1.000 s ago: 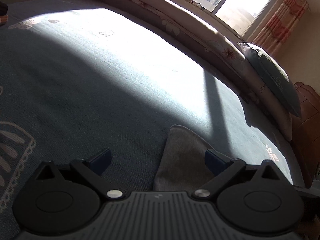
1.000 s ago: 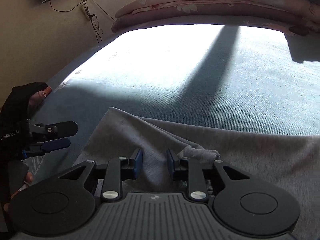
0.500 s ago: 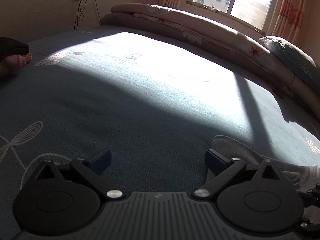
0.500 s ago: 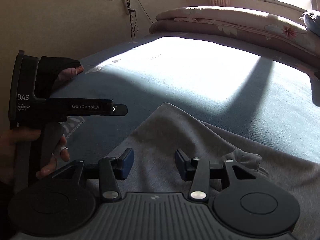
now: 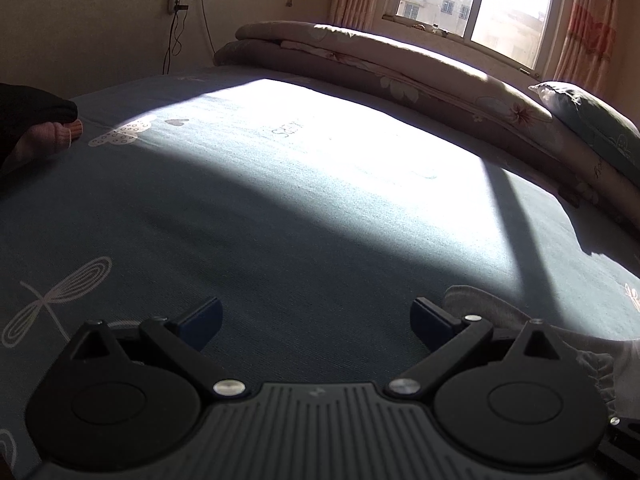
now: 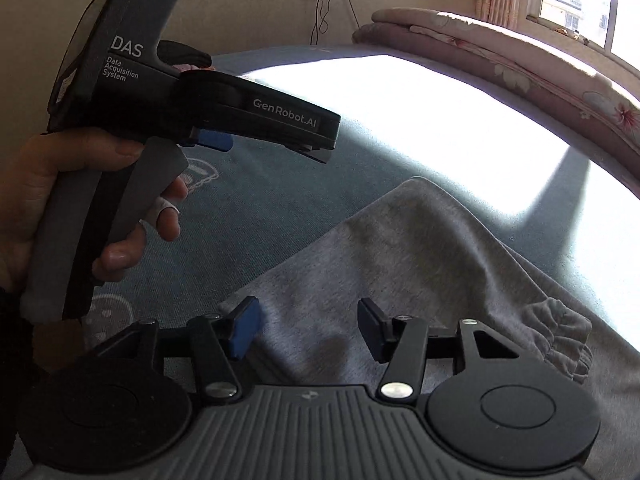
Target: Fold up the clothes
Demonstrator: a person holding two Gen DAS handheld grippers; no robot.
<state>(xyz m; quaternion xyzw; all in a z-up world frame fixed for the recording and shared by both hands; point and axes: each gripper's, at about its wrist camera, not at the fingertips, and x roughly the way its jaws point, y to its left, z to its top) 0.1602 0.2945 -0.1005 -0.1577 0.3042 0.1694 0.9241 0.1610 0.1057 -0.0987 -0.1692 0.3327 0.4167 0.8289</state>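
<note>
The bed (image 5: 280, 208) filled most of the room, its blue-grey sheet printed with pale dragonflies and crossed by a broad patch of sunlight from the window (image 5: 476, 0). Along its far edge lay a folded floral quilt (image 5: 400, 68) with a pillow (image 5: 592, 120) at one end. On the near part of the bed lay the grey garment (image 6: 400, 264), spread partly flat in shadow, one gathered cuff (image 6: 560, 336) bunched up beside the right-hand tool.

The right gripper (image 6: 308, 328) hung over that grey cloth, its jaws parted and having just been opening — the fabric lay beneath the gap, and neither pad pressed on it. The left gripper (image 5: 316, 320) was over bare sheet, its jaws spread wide with nothing between them; only a corner of the garment showed just beyond its right finger. Seen from the right-hand camera, a hand (image 6: 60, 200) gripped that left tool by its grey handle, a pale ring on one finger.
</note>
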